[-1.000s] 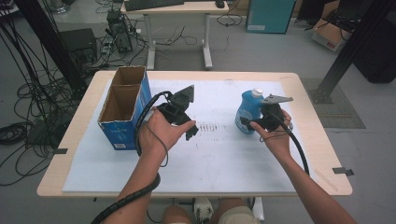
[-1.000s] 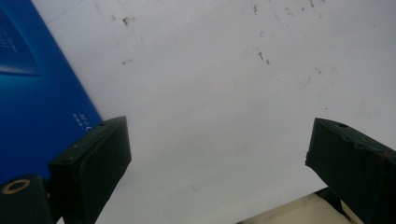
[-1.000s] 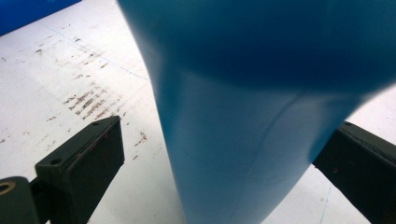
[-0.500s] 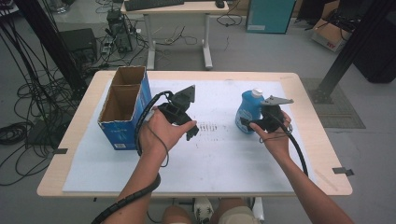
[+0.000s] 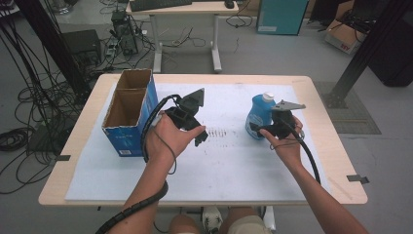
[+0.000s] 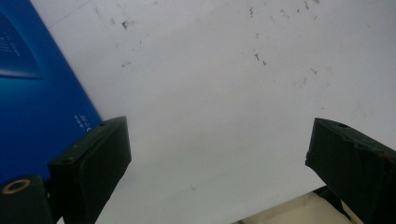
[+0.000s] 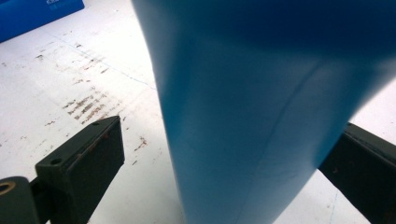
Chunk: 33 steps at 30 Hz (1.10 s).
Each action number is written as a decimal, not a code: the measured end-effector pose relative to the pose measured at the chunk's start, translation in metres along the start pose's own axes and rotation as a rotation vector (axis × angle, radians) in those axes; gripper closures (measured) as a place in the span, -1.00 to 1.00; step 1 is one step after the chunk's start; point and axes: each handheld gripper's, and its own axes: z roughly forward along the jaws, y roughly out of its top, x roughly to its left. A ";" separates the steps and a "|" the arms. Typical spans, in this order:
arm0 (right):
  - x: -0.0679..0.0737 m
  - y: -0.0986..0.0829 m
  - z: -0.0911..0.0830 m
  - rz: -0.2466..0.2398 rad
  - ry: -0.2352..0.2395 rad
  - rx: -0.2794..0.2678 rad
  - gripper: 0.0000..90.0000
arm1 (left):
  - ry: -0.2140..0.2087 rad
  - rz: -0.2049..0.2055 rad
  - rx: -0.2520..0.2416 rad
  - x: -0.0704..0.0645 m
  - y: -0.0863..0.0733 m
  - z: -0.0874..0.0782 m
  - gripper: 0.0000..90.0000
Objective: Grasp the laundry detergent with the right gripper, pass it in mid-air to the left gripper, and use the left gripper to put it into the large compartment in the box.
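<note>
A blue bottle (image 5: 259, 114) with a white cap stands upright on the white mat, right of centre. My right gripper (image 5: 267, 128) is open, one jaw on each side of the bottle's body (image 7: 243, 116). In the right gripper view (image 7: 224, 163) a gap of mat shows between the left jaw and the bottle, while the right jaw sits close behind the bottle's edge. My left gripper (image 5: 192, 124) hovers open over the mat's middle, beside a blue cardboard box (image 5: 129, 112). Nothing lies between its jaws in the left gripper view (image 6: 219, 154), where the box wall (image 6: 32, 93) stands at the left.
The open-topped box has two compartments and stands at the table's left. The white mat (image 5: 229, 165) covers most of the wooden table (image 5: 316, 92) and carries scuff marks at its centre. Cables trail from both grippers toward the near edge. Desks, cables and boxes stand on the floor beyond.
</note>
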 end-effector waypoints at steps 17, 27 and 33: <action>0.000 0.000 0.001 0.004 -0.002 -0.006 -0.93 | -0.001 -0.001 -0.004 0.001 -0.001 -0.002 -0.85; 0.000 0.000 0.001 0.000 -0.006 -0.007 -0.91 | -0.002 0.002 -0.006 -0.001 0.000 -0.003 -0.85; 0.001 0.000 0.001 -0.007 -0.007 -0.011 -0.91 | 0.000 0.003 -0.007 -0.002 0.000 -0.003 -0.85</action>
